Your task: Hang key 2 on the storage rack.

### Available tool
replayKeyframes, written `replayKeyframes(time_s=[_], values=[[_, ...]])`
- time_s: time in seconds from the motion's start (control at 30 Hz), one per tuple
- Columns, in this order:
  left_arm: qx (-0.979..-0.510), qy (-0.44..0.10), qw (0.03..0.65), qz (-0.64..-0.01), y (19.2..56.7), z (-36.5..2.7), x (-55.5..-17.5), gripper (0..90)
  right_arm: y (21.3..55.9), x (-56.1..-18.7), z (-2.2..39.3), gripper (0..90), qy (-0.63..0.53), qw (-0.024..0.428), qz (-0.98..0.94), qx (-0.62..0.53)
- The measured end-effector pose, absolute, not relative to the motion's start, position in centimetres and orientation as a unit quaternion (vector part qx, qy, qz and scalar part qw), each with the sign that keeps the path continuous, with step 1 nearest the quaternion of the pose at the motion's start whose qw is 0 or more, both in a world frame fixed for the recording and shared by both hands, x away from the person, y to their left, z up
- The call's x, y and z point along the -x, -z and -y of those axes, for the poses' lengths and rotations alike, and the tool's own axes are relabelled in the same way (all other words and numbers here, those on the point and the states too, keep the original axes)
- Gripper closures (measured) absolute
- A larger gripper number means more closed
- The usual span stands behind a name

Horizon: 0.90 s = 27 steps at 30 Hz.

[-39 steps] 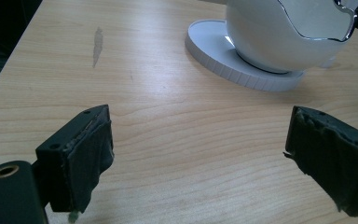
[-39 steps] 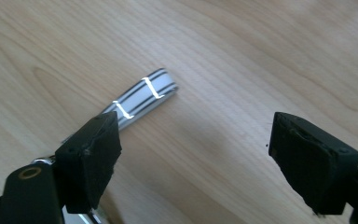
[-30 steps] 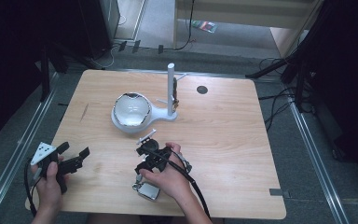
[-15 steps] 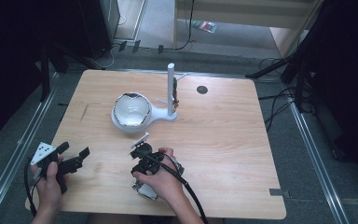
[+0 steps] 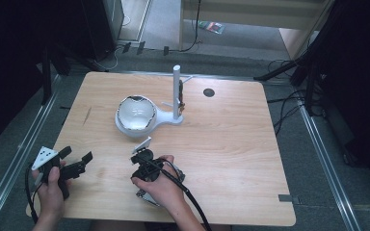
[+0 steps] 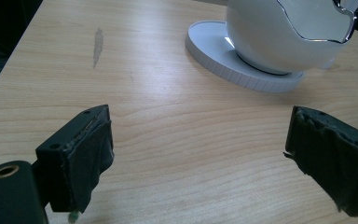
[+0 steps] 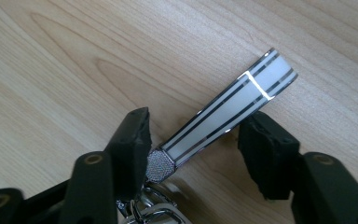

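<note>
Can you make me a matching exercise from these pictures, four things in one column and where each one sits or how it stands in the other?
Things:
1. key strap
2. white bowl
3. left tool
4. white post

Places or states:
A. upright on the stand, beside the bowl
B. flat on the table, between the right tool's jaws, which have just been closing
C. wide open over bare wood
D. on a round white base, silver rim

Pairs: 1-B, 2-D, 3-C, 4-A
</note>
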<state>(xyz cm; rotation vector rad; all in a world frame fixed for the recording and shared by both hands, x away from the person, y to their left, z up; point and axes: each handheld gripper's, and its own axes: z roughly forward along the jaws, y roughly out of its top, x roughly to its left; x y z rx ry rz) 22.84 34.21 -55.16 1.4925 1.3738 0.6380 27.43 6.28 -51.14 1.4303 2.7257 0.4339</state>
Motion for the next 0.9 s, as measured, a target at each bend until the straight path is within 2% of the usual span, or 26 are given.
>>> replayKeyframes(time_s=[0.3, 0.33, 0.4, 0.7, 0.9], values=[[-0.614, -0.262, 0.486, -0.564, 55.2, -34.2, -22.8, 8.1, 51.3, -27.1, -6.8, 61.8, -0.142, 0.039, -0.882, -0.448], [-0.613, -0.262, 0.486, -0.565, 55.2, -34.2, -22.8, 8.1, 51.3, -27.0, -6.9, 68.4, -0.135, 0.055, -0.885, -0.442], [-0.613, -0.262, 0.487, -0.564, 55.2, -34.2, -22.8, 8.1, 51.3, -27.0, -7.0, 75.5, -0.129, 0.066, -0.887, -0.438], [-0.613, -0.262, 0.487, -0.564, 55.2, -34.2, -22.8, 8.1, 51.2, -27.7, -6.0, 77.6, -0.145, 0.036, -0.891, -0.428], [-0.613, -0.261, 0.488, -0.564, 55.2, -34.2, -22.9, 8.1, 51.0, -27.6, -5.4, 77.7, -0.169, 0.039, -0.886, -0.430]])
